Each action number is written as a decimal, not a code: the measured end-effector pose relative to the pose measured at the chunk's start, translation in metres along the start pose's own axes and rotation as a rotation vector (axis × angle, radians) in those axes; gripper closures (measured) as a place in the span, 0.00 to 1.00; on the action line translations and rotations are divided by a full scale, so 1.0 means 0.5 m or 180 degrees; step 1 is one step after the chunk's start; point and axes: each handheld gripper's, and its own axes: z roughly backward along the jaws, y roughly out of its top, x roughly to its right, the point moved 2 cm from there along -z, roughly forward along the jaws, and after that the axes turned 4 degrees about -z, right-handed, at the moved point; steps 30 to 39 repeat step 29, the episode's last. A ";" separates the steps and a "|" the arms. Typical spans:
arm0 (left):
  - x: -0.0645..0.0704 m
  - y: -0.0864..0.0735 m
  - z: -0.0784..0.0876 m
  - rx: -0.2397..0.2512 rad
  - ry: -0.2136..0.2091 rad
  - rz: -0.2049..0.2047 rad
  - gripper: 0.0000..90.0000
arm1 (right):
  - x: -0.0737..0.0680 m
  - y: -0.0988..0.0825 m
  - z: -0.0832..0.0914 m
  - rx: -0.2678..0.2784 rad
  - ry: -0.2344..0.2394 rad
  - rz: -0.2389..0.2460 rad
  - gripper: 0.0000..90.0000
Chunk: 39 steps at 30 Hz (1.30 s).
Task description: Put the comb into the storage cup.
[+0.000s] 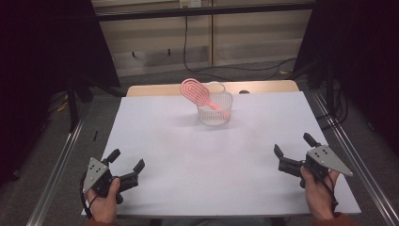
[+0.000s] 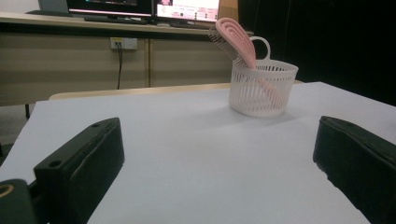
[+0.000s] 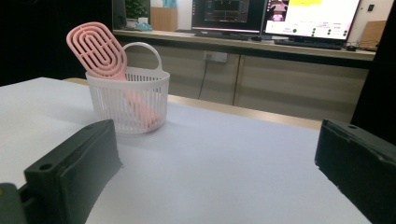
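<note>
A pink hairbrush (image 1: 197, 92) stands handle-down in a small white slatted basket (image 1: 215, 115) toward the far middle of the white table (image 1: 164, 155), its oval head leaning out over the rim toward the left; the handle appears wedged against the basket's floor, which is likely what keeps it propped at that tilt. The basket has a loop handle at its far rim. The left gripper (image 1: 127, 168) and the right gripper (image 1: 294, 153) rest low at the near corners, each held in a hand, both with jaws spread wide and holding nothing. They sit well apart from the basket, probably a neutral, ready pose. Between grippers and basket the tabletop is bare, so nothing blocks a reach. Beyond the table stand wooden cabinets, trailing cables and lit monitors (image 3: 275, 16)
</note>
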 end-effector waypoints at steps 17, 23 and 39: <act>0.000 0.001 0.007 0.0023 0.0025 -0.0039 0.02 | 0.036 -0.028 0.040 -0.0124 -0.0149 -0.0075 0.00; -0.001 -0.001 0.002 0.0010 0.0038 -0.0022 0.02 | 0.039 -0.034 0.035 -0.0166 -0.0188 -0.0077 0.00; -0.002 0.000 -0.001 0.0025 0.0037 -0.0020 0.02 | 0.036 -0.039 0.031 -0.0143 -0.0175 -0.0123 0.00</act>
